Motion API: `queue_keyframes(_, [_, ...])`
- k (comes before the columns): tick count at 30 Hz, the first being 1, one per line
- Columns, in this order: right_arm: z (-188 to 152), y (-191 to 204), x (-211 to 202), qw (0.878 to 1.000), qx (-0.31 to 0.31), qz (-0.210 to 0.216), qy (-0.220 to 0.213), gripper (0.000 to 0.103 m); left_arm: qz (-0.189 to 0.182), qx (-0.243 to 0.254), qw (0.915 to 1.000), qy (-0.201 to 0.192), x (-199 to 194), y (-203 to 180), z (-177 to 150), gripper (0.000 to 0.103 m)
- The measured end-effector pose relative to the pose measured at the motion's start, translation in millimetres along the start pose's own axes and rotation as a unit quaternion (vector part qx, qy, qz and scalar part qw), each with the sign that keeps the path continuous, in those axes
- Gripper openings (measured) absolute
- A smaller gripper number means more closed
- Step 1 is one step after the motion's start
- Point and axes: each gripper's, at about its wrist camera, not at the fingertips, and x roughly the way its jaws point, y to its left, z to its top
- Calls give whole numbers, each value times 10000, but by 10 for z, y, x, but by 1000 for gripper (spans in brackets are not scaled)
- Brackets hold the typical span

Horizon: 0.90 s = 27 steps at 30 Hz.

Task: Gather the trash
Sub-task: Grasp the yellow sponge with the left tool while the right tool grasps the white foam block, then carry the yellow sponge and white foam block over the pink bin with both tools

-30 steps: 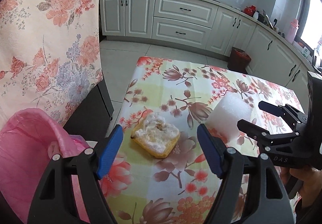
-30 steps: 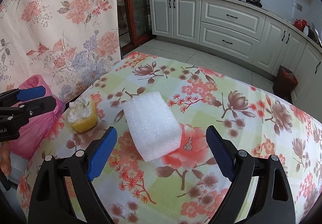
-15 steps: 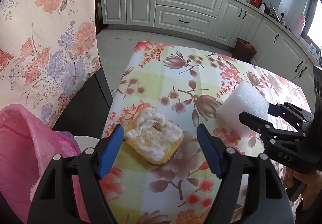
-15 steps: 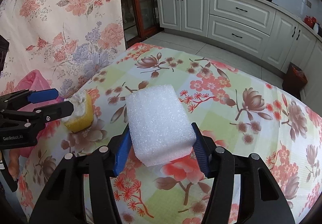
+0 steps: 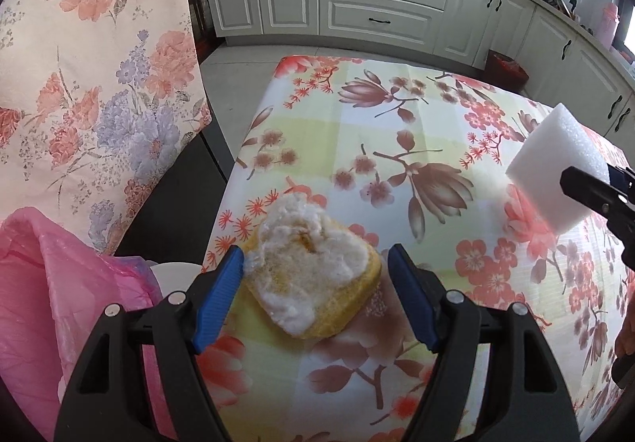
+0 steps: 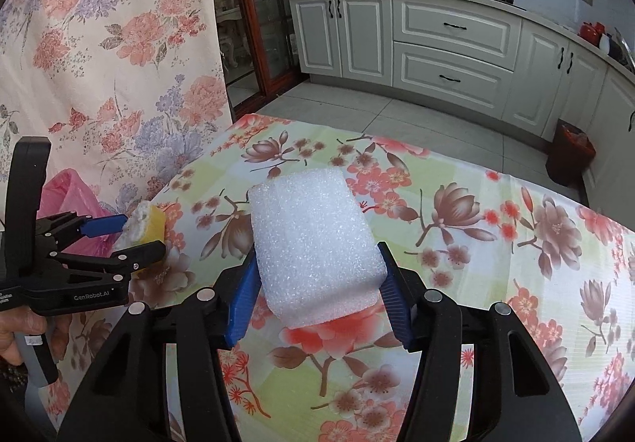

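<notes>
A yellow sponge piece topped with white foam (image 5: 317,283) lies near the left edge of the floral table (image 5: 397,124). My left gripper (image 5: 316,255) straddles it and its jaws are closing. The left blue pad touches the sponge piece, while a small gap shows at the right pad. In the right wrist view the same left gripper (image 6: 141,233) brackets the sponge piece (image 6: 152,221). My right gripper (image 6: 317,259) is shut on a white foam block (image 6: 309,227), tilted with its far end above the cloth. In the left wrist view the foam block (image 5: 555,160) is at the right.
A pink trash bag (image 5: 47,283) hangs open off the table's left edge, below a floral curtain (image 5: 99,65). A dark red bin (image 6: 569,148) stands on the tiled floor by the white cabinets (image 6: 448,41). A hand (image 6: 16,335) holds the left gripper's handle.
The right gripper's jaws closed on the white foam block and raised it off the cloth. The left gripper came down around the sponge piece and its jaws narrowed.
</notes>
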Motion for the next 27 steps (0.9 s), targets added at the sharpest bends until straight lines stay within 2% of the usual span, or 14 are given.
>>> queue_keyframes(1, [-3,-4,-4,10000,8,2,-5,54,39,2,10000,-9,-5,4,-2,62])
queue_keyframes(11, [-112,32,-44,10000,69,38,54,54,-178,86,9996,-179,-220,1,-12,30])
queue_keyframes(16, [-164,87,-137,9999,111,45,32,54,-336,120,9989,-303,-390,-4,-78,24])
queue_keyframes(27, [-184,305,-453,9999,35,0,-139,54,-622,20,9958,-666,-927,86,-291,23])
